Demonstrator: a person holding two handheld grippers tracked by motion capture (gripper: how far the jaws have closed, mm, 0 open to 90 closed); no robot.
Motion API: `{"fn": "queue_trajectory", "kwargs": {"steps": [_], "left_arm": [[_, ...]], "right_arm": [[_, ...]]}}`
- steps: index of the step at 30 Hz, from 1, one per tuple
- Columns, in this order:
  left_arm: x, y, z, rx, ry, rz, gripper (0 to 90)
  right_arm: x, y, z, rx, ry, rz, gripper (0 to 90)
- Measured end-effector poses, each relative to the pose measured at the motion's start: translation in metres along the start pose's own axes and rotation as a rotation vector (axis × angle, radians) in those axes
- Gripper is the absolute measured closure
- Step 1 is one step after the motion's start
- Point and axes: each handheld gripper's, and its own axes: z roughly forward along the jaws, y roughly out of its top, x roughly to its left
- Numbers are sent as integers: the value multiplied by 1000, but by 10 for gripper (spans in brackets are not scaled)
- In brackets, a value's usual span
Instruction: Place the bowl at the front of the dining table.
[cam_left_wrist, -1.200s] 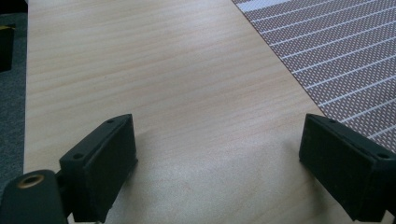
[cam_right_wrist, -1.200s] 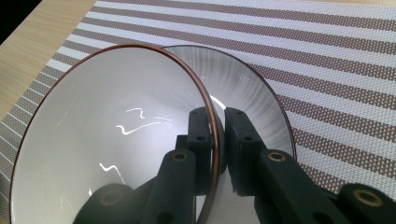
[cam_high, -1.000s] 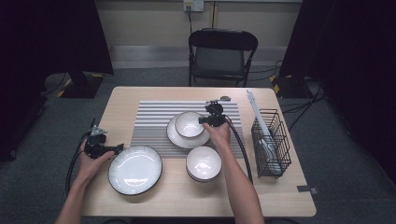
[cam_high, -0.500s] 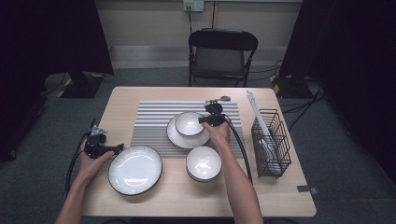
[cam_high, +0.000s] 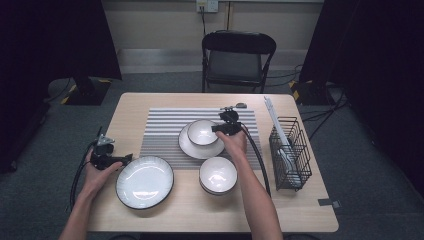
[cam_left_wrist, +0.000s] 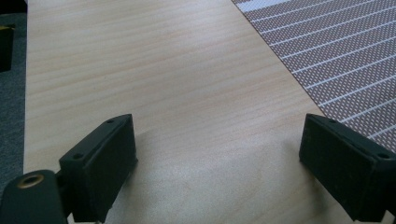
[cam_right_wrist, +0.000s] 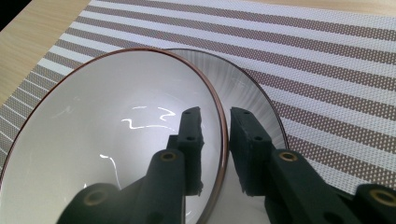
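The small bowl (cam_right_wrist: 107, 140) is white, smooth and shiny — light glints on it — with a thin brown rim. The mat (cam_right_wrist: 327, 70) under it looks like woven cloth with tiny bumps. The table (cam_left_wrist: 154, 70) is pale wood. The basket (cam_high: 290, 150) is thin black wire.

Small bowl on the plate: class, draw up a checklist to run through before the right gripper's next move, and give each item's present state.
1. Small bowl rests on the plate: ok.
2. Plate lies on the striped mat: ok.
3. Right gripper has let go: ok. Its jaws have just been opening, and the rim stands between them with a gap on each side.
4. Bowl sits level: cannot tell.
5. Left gripper is open over bare table, nothing between its jaws: ok.
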Motion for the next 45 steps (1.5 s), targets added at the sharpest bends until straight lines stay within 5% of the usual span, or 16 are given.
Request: {"fn": "queue_trajectory", "kwargs": {"steps": [21, 45], "left_arm": [[0, 0, 0, 0, 0, 0, 104], [0, 0, 0, -1, 1, -4, 104]], "right_arm": [[-2, -3, -7, 4, -2, -10, 358], [2, -3, -26, -64, -4, -19, 338]]}}
